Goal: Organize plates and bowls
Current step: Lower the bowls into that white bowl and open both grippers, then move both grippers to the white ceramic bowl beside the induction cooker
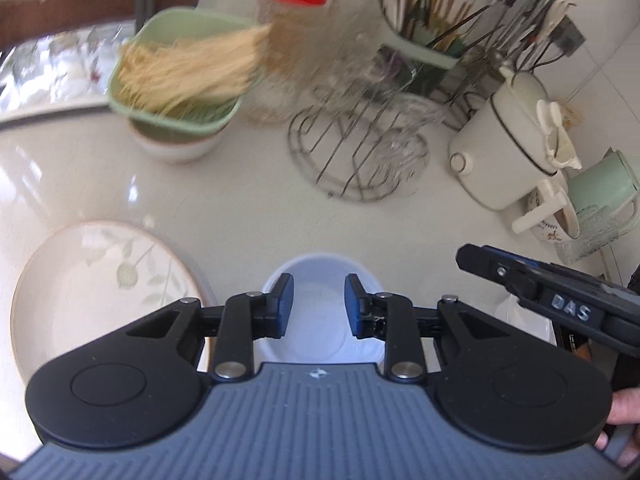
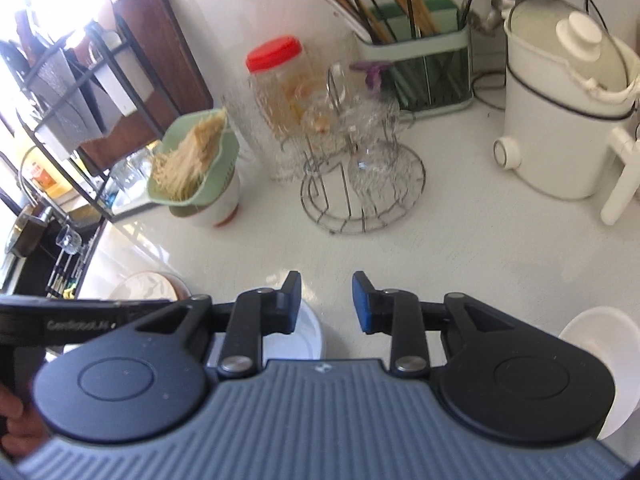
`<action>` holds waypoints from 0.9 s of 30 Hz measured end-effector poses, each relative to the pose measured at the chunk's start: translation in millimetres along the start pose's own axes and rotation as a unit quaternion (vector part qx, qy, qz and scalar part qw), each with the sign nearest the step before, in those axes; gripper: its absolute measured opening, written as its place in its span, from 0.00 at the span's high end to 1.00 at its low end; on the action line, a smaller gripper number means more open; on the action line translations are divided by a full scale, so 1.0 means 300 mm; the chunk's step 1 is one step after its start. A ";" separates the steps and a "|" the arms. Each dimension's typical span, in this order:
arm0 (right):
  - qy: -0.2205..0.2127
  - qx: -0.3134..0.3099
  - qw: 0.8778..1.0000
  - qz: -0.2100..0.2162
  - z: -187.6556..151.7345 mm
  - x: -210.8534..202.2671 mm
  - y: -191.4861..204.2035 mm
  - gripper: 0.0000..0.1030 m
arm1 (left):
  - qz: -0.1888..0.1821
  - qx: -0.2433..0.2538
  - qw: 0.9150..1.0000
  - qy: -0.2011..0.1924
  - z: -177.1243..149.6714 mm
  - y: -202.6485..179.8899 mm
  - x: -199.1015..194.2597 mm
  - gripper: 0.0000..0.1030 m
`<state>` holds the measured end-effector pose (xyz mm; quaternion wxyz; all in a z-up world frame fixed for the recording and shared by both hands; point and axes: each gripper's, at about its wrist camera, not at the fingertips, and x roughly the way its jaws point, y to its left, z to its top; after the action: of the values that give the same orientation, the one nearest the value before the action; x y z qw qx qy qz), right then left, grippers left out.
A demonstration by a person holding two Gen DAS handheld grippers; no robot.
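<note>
My left gripper (image 1: 319, 304) is open and empty, hovering over a small white bowl (image 1: 320, 332) on the white counter. A floral plate (image 1: 100, 288) lies to its left. The right gripper's body shows at the right in the left wrist view (image 1: 552, 296). My right gripper (image 2: 326, 304) is open and empty above bare counter. The white bowl (image 2: 304, 336) sits just under its left finger. The floral plate (image 2: 146, 284) lies further left. Another white dish (image 2: 600, 332) shows at the right, partly hidden by the gripper body.
A round wire rack (image 2: 360, 184) holding glasses stands mid-counter. A green basket of noodles (image 2: 192, 160) sits on a bowl at left. A red-lidded jar (image 2: 280, 80), a chopstick holder (image 2: 424, 60) and a white electric pot (image 2: 560, 112) line the back.
</note>
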<state>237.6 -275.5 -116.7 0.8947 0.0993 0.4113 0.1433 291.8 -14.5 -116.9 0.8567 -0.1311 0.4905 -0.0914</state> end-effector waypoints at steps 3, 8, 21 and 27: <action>-0.013 0.006 1.000 -0.008 0.007 -0.024 -0.019 0.69 | -0.007 0.008 1.000 0.001 0.027 -0.033 0.028 0.69; -0.021 0.028 0.999 -0.018 0.022 -0.062 -0.072 0.69 | -0.026 0.035 0.999 -0.008 0.057 -0.109 0.047 0.69; -0.048 0.093 0.992 -0.075 0.002 -0.117 -0.215 0.69 | -0.059 0.086 0.995 0.000 0.124 -0.277 0.123 0.69; -0.078 0.122 0.984 -0.103 -0.012 -0.163 -0.303 0.69 | -0.072 0.105 0.992 0.006 0.137 -0.377 0.167 0.69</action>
<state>220.3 -377.0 -111.4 0.9153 0.1756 0.3625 -0.0085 349.2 -130.7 -102.3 0.8537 -0.0749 0.4729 -0.2051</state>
